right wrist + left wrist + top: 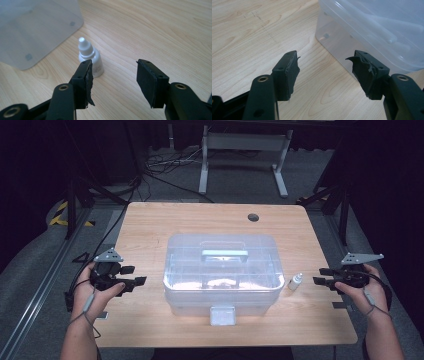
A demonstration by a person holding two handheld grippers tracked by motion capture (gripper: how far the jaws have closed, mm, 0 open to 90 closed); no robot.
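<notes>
1. Small white plastic dropper bottle [90,58] stands upright on the wooden worktop [150,230], just beside the clear lidded storage box [222,272].
2. Right gripper [113,75] faces it with jaws apart and empty, probably lined up to grab.
3. Left gripper [324,72] waits near the box, jaws spread, nothing held.

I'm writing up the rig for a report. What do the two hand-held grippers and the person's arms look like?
Each hand-held gripper, left and right, is black, with two flat jaws faced by dark, frayed pads, brass-coloured pivot rivets and a grey three-cornered plate on top. A thin grey cable trails from each along the forearm. The forearms are bare, with no sleeves or gloves in view.
</notes>
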